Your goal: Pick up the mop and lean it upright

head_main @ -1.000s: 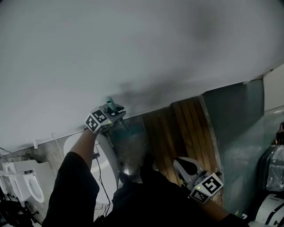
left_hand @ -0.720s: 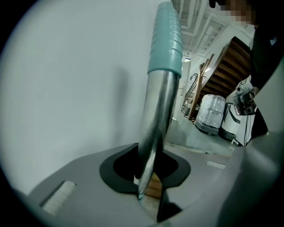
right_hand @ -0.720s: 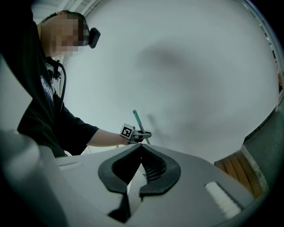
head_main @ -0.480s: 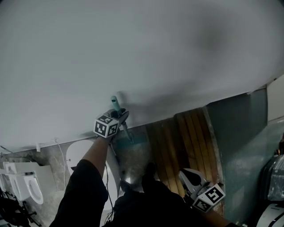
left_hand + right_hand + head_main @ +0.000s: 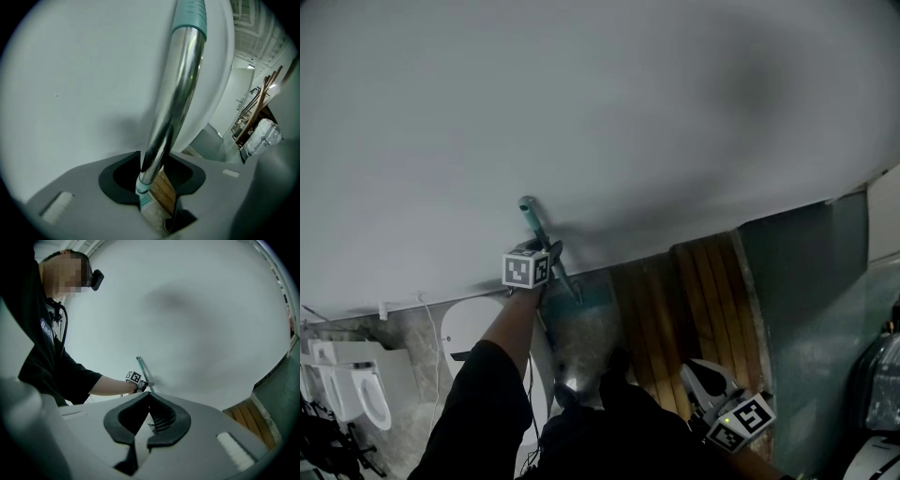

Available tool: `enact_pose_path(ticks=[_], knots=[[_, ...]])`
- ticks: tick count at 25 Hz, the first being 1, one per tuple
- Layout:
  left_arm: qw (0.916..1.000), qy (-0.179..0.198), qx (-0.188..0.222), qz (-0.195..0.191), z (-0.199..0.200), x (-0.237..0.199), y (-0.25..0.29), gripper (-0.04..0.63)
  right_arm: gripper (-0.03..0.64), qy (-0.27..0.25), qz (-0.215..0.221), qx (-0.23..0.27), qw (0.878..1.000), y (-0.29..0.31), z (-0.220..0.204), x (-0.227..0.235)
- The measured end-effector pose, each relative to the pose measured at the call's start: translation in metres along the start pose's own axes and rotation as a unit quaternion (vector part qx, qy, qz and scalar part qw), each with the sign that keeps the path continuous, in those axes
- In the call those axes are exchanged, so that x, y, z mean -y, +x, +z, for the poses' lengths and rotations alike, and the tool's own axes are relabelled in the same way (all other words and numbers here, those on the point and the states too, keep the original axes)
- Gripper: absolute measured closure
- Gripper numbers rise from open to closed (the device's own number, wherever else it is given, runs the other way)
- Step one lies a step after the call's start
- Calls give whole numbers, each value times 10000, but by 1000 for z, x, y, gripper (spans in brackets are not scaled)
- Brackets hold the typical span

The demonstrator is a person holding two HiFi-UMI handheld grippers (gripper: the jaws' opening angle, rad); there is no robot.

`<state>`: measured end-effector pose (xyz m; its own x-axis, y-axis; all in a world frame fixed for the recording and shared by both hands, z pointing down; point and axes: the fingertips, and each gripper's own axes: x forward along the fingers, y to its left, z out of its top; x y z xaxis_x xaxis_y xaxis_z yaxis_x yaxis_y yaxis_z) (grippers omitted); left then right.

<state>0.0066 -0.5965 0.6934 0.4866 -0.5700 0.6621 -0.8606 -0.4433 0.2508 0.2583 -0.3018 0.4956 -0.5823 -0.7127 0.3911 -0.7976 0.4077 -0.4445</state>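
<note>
The mop handle, chrome with a teal end grip, leans steeply against the white wall. Its teal head frame sits low by the floor. My left gripper is around the handle below the teal grip. In the left gripper view the handle runs through the hollow between the jaws of the left gripper. Those jaws have just been opening and stand loose around the handle. My right gripper hangs low at the right, away from the mop, shut and empty.
A wooden slatted panel lies on the floor beside the mop head. White urinals and a white toilet lid stand at the lower left. A grey partition and plastic-wrapped goods are at the right.
My left gripper has shifted right and down along the handle and rolled, so more of the teal end shows above it. The right gripper has stayed put.
</note>
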Motion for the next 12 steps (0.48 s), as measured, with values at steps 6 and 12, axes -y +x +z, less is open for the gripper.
enact_pose_path(ticks=[6, 12], knots=[[9997, -97, -135, 150, -12, -7, -4, 391, 612, -26, 31, 24, 10000, -1, 1, -5], [9996, -98, -161, 201, -28, -7, -24, 382, 612, -104, 163, 91, 9998, 4, 3, -18]])
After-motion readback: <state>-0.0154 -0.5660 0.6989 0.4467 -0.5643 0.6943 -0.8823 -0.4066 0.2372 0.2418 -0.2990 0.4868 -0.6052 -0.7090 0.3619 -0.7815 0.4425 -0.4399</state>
